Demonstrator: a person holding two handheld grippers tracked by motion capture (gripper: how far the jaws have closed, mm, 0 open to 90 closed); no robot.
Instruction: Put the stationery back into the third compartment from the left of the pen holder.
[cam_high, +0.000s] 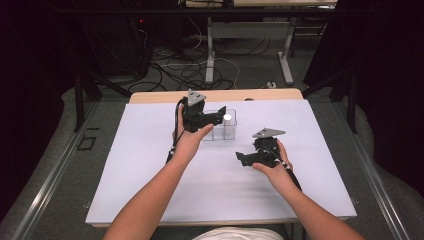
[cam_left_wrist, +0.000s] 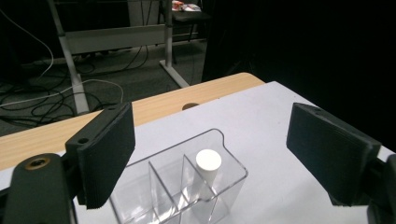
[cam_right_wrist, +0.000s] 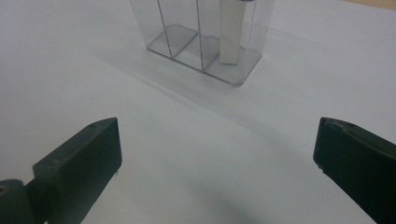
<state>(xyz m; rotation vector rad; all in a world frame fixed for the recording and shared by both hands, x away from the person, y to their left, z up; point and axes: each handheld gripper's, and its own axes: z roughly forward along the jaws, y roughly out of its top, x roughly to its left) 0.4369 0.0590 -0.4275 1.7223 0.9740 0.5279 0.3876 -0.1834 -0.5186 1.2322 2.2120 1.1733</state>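
Left gripper (cam_high: 212, 119): jaws spread wide, holding nothing, raised just above the clear organizer.
Right gripper (cam_high: 245, 157): jaws wide apart and empty, low over the white sheet (cam_high: 150, 150), near the organizer's front.
Clear organizer (cam_left_wrist: 187, 186): 3 compartments, standing toward the sheet's far middle.
White cylinder (cam_left_wrist: 208, 164): upright in 1 end compartment, on the person's right.

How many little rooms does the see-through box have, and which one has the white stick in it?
3, side by side in the clear box. The white cylinder stands in the end one, on the right in the high view; the middle and other end are empty.
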